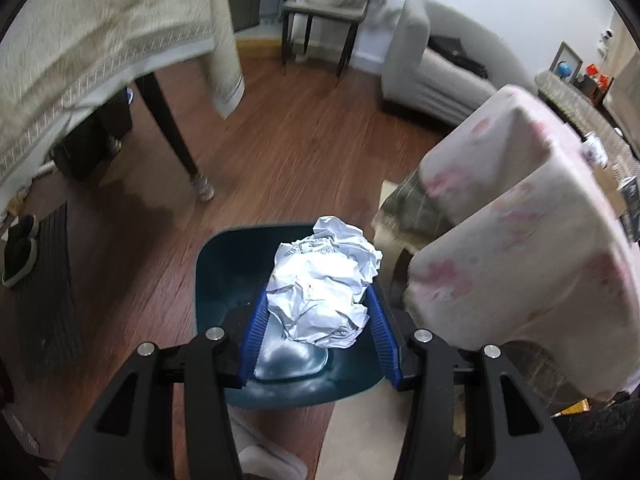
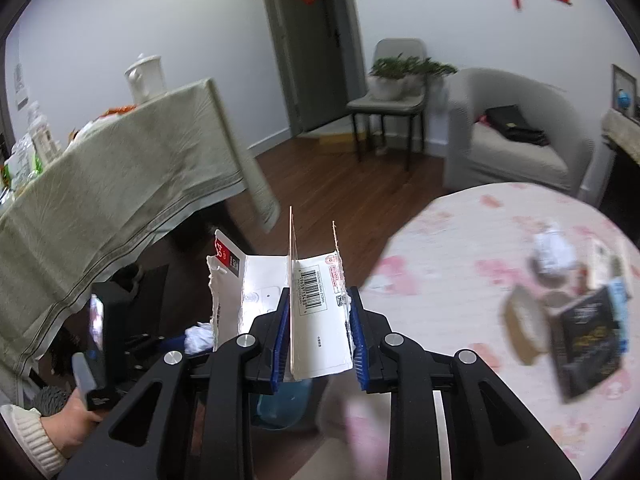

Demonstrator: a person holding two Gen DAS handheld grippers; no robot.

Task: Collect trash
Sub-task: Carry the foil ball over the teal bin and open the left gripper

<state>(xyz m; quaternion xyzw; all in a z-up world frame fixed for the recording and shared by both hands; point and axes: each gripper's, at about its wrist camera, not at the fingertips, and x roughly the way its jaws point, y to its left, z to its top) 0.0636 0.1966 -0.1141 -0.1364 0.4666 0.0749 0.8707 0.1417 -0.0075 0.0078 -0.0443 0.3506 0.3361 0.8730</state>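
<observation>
Left wrist view: left tongs (image 1: 320,316) clenched on a crumpled paper ball (image 1: 324,284), blue ribbed pads (image 1: 380,332) pressing both flanks. Directly below, a dark teal bin (image 1: 224,276) standing on the wooden floor (image 1: 280,152), its rounded-square mouth showing a glossy pale lining. To the right, the bench (image 1: 520,220) edge draped in a soft white cloth with pink blotches. Likely step in hand: dropping the ball into the bin. Best done by centring the wad over the mouth, well clear of the rim, then parting the pads fully, since creased paper can snag on ribbed rubber. Light, springy, sharply faceted paper; probably a slow fall, so a low release seems wise.

Right wrist view: right tongs (image 2: 318,320) grasping a torn cardboard package (image 2: 316,300), white with a barcode, stiff and folded into upright flaps with ragged edges; a red-printed panel sticking out to the left. On the bench (image 2: 460,240) at right, more litter, blurred: a white paper wad (image 2: 554,250), a dark glossy packet (image 2: 586,344), a tan cardboard piece (image 2: 522,328). At lower left, a hand (image 2: 68,420) in a cream knit cuff gripping the other handle. Flat stiff card may bridge the bin rim, so end-first entry looks safer.
</observation>
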